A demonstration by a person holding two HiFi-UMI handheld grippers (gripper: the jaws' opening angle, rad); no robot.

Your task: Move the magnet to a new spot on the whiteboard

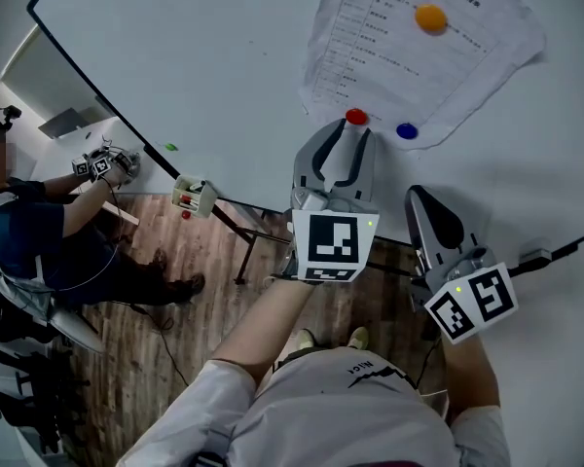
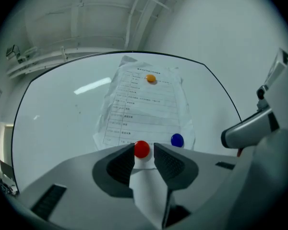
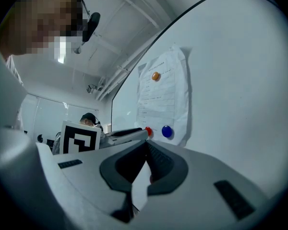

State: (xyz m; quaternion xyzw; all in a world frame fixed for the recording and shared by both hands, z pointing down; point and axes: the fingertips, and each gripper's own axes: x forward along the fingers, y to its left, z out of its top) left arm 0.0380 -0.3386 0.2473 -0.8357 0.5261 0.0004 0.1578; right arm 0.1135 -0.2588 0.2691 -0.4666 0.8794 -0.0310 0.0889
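Observation:
A red magnet sits on the whiteboard at the lower edge of a printed paper sheet. My left gripper is right at it. In the left gripper view the red magnet lies between the two open jaws of the left gripper, with a narrow gap on its right side. A blue magnet pins the sheet just to the right, and an orange magnet holds its top. My right gripper hangs lower right, off the board, its jaws together and empty.
A person sits on the floor side at far left, holding another gripper. A small holder with markers juts from the board's stand. The board's black frame edge runs diagonally above the wooden floor.

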